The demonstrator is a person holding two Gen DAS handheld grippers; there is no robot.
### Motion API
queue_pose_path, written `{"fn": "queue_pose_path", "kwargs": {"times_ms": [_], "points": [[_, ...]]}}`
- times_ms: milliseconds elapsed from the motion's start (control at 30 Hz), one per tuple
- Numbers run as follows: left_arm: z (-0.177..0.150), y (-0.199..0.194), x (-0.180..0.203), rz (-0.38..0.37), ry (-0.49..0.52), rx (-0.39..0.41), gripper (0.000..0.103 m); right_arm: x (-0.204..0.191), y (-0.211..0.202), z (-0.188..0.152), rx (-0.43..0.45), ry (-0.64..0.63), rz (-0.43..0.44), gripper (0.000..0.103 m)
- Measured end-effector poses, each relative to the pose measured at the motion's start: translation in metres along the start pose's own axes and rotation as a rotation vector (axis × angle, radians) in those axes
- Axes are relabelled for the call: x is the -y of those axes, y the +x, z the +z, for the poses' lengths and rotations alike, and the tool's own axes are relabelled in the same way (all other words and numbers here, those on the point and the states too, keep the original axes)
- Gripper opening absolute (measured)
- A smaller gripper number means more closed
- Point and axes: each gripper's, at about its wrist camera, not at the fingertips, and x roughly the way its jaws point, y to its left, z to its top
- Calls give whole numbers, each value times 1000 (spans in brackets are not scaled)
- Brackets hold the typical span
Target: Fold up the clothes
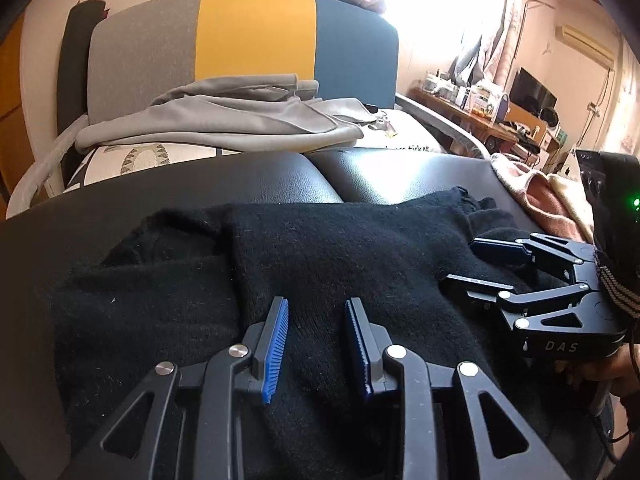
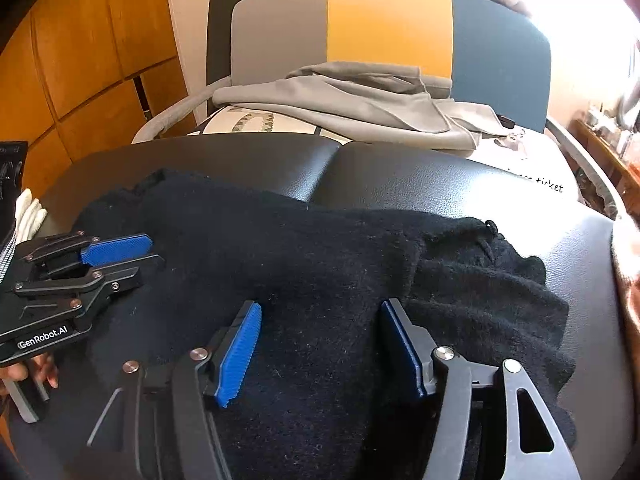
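A black knit sweater [image 1: 320,248] lies rumpled across a black leather cushion [image 1: 248,180]. Its bunched, frayed end [image 2: 480,264] points right. My left gripper [image 1: 317,304] hovers open low over the sweater's near middle, with knit showing between its blue pads. In the right wrist view the left gripper [image 2: 154,254] rests at the sweater's left part. My right gripper [image 2: 319,306] is wide open over the near edge of the sweater [image 2: 320,248]. The left wrist view shows the right gripper [image 1: 464,263] at the sweater's right side, with nothing clamped in it.
Behind the cushion, a grey garment [image 1: 224,120] lies on a printed pillow [image 1: 132,160] before a grey, yellow and blue backrest [image 1: 256,28]. A pink blanket [image 1: 540,196] sits at the right. A cluttered desk [image 1: 480,108] stands far right, wooden panels [image 2: 80,60] at left.
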Motion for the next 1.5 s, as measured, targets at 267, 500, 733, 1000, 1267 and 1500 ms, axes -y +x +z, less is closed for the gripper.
{"fn": "queue_pose_path", "kwargs": {"times_ms": [267,500,733,1000,1267,1500], "points": [[-19,-58,11,71,-125,37,36,-9,3,0,-11,-41,29,92],[-87,-123,-1,102,-235,52,38,2,-33,-9,-2,110,70,103],[-155,-166,-15,163,-303,41,38,43,-141,-117,100,376,114,103],[-194,-196,-14,219,-272,46,41,55,-231,-246,83,452,49,103],[-218,-218,-7,269,-202,58,43,14,-230,-239,64,236,-29,103],[-232,-240,7,193,-113,81,43,-34,-198,-219,31,95,55,103]]}}
